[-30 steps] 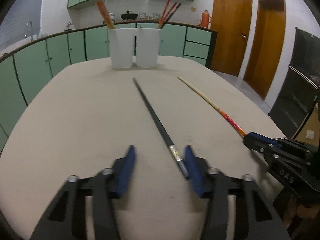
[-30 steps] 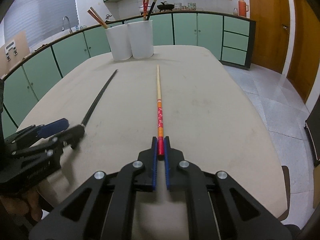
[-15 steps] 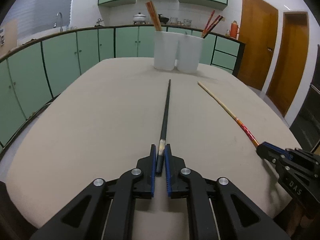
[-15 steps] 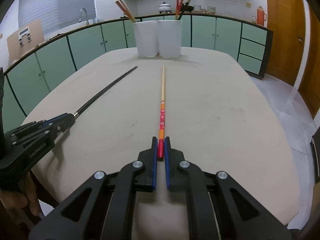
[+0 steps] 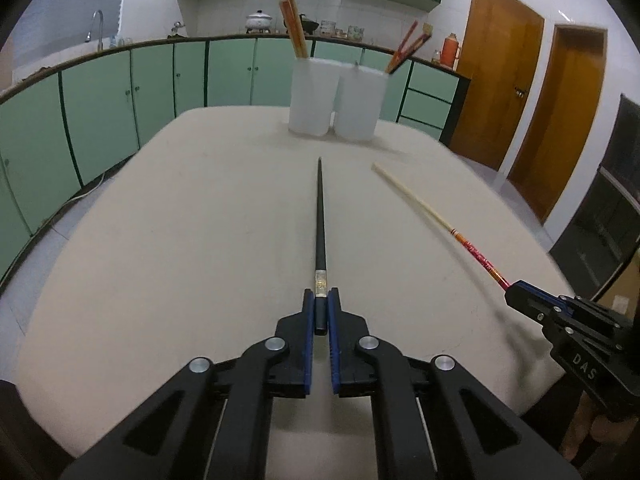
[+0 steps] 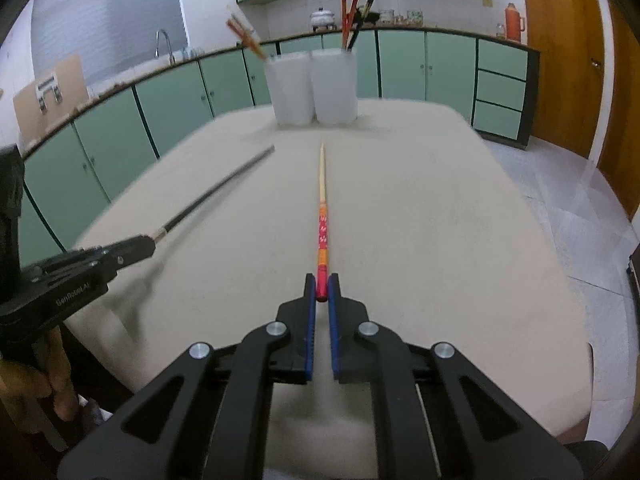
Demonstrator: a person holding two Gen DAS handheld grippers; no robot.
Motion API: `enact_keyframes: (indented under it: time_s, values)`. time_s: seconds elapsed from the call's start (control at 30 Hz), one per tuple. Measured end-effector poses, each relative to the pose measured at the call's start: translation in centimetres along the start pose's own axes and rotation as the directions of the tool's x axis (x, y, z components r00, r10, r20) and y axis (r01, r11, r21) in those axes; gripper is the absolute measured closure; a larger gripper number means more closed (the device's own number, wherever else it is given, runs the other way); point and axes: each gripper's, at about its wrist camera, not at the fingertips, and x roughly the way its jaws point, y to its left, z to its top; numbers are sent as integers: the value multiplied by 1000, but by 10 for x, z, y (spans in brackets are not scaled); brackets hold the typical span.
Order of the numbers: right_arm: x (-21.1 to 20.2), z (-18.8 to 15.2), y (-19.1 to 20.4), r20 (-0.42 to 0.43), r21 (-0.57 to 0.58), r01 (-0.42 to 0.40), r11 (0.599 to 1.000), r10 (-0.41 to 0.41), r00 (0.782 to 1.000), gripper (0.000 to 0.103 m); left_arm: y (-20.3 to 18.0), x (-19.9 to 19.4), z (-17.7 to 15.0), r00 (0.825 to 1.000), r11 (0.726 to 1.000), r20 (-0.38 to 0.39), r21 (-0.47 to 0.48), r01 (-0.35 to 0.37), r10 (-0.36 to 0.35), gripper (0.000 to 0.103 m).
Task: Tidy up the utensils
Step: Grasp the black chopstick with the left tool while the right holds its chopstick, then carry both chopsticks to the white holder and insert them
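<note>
Your left gripper (image 5: 321,312) clamps the black chopstick (image 5: 320,216); your right gripper (image 6: 321,290) clamps the red one (image 6: 322,224); the far cups (image 5: 310,96) await both.

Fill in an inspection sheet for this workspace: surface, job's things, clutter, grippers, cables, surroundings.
Surface: beige rounded table, bare apart from the job's things.
Job's things: long black chopstick; pale wooden chopstick with red patterned end; two white plastic holders with chopsticks inside.
Clutter: nothing seen.
Grippers: left gripper shut on black chopstick; right gripper shut on red-ended chopstick.
Cables: pale cord on the floor by the cabinets.
Surroundings: green kitchen cabinets, wooden doors.
</note>
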Motion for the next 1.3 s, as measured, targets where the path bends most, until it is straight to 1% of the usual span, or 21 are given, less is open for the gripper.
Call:
enact_keyframes:
  time_s: [0.1, 0.2, 0.33, 0.43, 0.53, 0.63, 0.67, 0.77, 0.83, 0.87, 0.97, 1.07, 1.17, 1.3]
  values:
    - [-25, 12, 2, 35, 19, -7, 1000, 7, 999, 98, 3, -26, 14, 1000, 1000, 27, -1, 4, -4, 96]
    - [-53, 30, 7, 77, 7, -14, 1000, 14, 997, 98, 8, -52, 29, 998, 1000, 59, 2, 11, -11, 96]
    - [-89, 69, 14, 146, -35, -23, 999, 28, 989, 98, 15, -81, 54, 994, 1000, 106, 9, 17, -18, 96]
    - [-102, 98, 20, 169, -73, -35, 997, 47, 985, 98, 19, -98, 78, 991, 999, 130, 16, 33, -35, 96]
    - [-105, 121, 25, 177, -105, -43, 994, 61, 982, 98, 20, -107, 99, 989, 998, 141, 23, 50, -52, 96]
    - [-99, 144, 29, 163, -136, -50, 989, 72, 984, 98, 19, -114, 117, 987, 997, 151, 50, 56, -63, 96]
    - [-94, 151, 31, 146, -149, -53, 987, 75, 986, 98, 18, -114, 121, 987, 997, 149, 58, 59, -67, 96]
    - [-79, 167, 34, 97, -176, -60, 983, 78, 992, 98, 23, -103, 133, 990, 995, 110, 55, 77, -83, 96]
    - [-71, 174, 33, 73, -176, -62, 982, 76, 994, 98, 26, -98, 139, 992, 996, 104, 60, 67, -73, 96]
    - [-67, 180, 32, 53, -174, -77, 982, 87, 995, 98, 27, -95, 143, 992, 995, 94, 62, 77, -82, 96]
    - [-64, 196, 31, 33, -184, -89, 979, 96, 995, 98, 31, -89, 160, 991, 992, 62, 47, 115, -118, 96]
    - [-60, 212, 36, -2, -205, -102, 973, 104, 995, 98, 31, -83, 174, 990, 989, 38, 62, 134, -136, 96]
    - [-58, 233, 39, -33, -218, -111, 970, 106, 994, 98, 29, -78, 194, 986, 984, 14, 72, 163, -164, 96]
    - [-56, 261, 43, -55, -243, -110, 964, 100, 994, 98, 19, -71, 228, 987, 979, 13, 124, 160, -163, 96]
